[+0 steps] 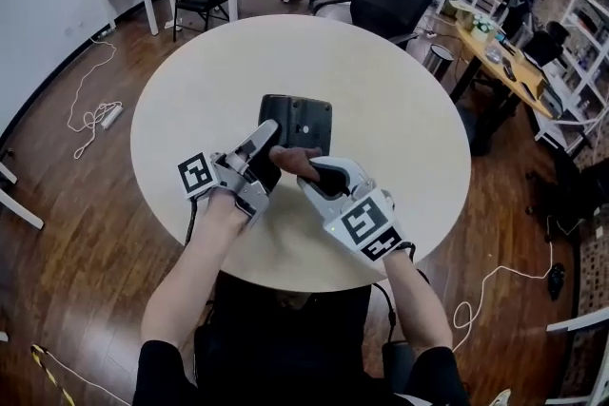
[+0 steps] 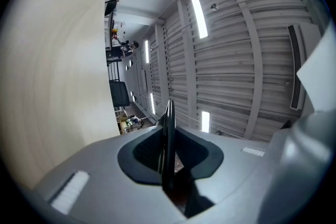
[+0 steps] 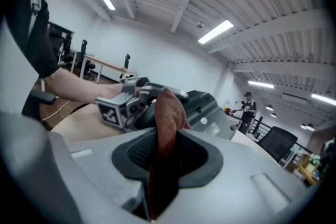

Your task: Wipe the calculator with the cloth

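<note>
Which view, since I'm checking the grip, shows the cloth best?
The right gripper view: the reddish-brown cloth sits close up, pinched between the right gripper's fingers. The head view shows only a small brown fold beside the calculator; the left gripper view shows none.

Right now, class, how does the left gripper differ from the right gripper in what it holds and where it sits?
The left gripper is shut on the thin, rigid edge of the black calculator; the right gripper is shut on a soft reddish-brown cloth, bunched between its jaws. The left gripper sits at the calculator's near left corner; the right gripper sits to its near right. Both are closed on something over the round table.
</note>
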Motion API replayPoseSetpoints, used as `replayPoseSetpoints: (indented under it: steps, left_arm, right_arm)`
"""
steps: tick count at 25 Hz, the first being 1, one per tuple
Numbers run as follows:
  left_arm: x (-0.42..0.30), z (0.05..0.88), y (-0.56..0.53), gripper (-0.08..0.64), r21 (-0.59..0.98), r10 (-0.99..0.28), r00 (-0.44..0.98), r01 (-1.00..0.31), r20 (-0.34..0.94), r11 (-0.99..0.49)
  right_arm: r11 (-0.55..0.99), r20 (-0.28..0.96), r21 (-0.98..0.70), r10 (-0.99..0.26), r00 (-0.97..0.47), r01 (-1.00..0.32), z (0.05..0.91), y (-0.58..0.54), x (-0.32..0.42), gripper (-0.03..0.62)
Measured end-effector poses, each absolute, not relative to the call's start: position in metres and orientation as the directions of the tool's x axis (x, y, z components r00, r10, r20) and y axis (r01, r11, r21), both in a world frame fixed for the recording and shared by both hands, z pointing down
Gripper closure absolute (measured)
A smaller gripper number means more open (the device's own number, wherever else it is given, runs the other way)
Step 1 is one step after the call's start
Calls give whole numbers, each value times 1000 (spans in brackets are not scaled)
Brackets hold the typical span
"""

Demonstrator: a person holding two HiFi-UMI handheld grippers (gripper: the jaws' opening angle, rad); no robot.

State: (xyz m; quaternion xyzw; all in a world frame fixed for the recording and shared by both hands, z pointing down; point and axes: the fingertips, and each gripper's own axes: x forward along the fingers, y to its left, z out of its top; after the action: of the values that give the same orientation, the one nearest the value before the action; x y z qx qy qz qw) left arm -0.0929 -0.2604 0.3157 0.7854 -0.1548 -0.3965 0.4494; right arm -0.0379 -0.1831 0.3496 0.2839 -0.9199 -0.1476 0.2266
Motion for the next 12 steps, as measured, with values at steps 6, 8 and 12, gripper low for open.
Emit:
replayPoseSetpoints:
  steps: [6, 8, 12]
  left_arm:
    - [-89, 319, -252, 491, 827, -585, 667, 83, -461, -557]
    - [-87, 317, -248, 491, 824, -569, 681, 89, -460, -559]
    - [-78, 315, -239, 492, 823, -516, 733, 105, -444, -558]
  right_arm:
    - [777, 280, 414, -605, -745, -475, 311, -174, -33, 495]
    - [755, 258, 460, -617, -743, -468, 291, -176, -42, 495]
    - [715, 291, 538, -654, -698, -446, 289, -199, -49, 495]
